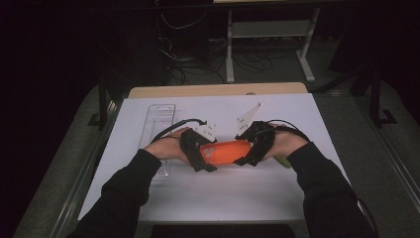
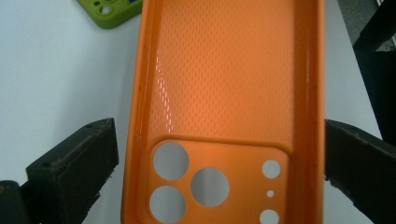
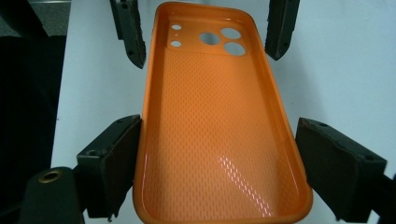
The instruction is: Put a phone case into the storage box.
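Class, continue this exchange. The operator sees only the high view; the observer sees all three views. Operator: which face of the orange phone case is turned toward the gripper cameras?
Observer: The hollow, textured inside of the orange phone case.
Operator: Where are its lens holes?
Observer: At the end between the jaws of the left gripper.
Operator: What is the green bit by the right hand?
Observer: A green phone case with its own lens holes.
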